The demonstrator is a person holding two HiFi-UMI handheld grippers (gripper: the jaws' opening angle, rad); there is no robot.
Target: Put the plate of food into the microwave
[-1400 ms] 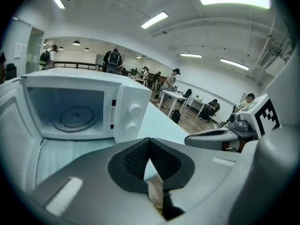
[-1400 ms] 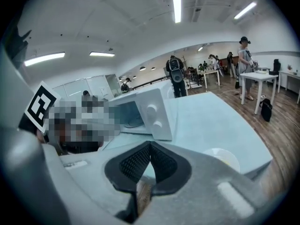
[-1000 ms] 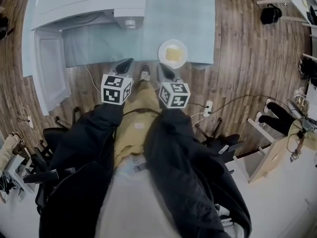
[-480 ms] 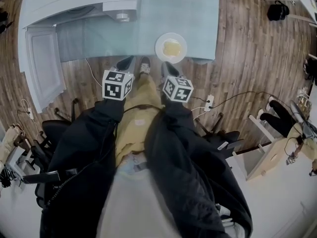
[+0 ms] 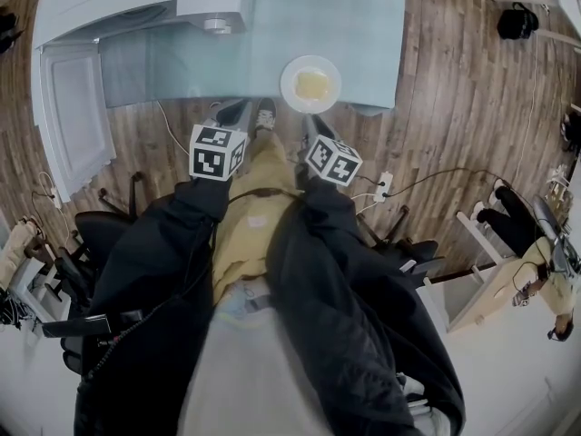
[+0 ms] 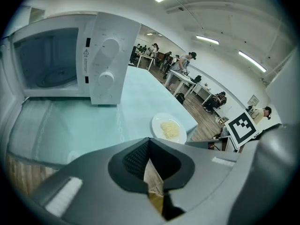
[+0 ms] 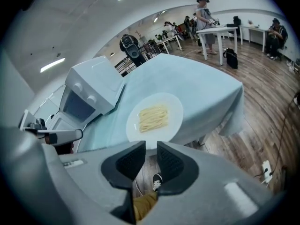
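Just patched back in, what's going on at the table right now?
A person stands at the table with a gripper in each hand. The right gripper points at the plate of noodles by the table's near edge. Its jaws have just been opening and nothing is between them. The left gripper is shut and empty. The microwave sits to the left with its door open. The plate is not yet picked up.

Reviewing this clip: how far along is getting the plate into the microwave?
Done: the microwave door stands open. In hand: the right claw, jaws just opening with nothing between them, points at the plate of noodles on the table, not touching it; the left claw is shut, empty. Left: grasp the plate, carry it inside.
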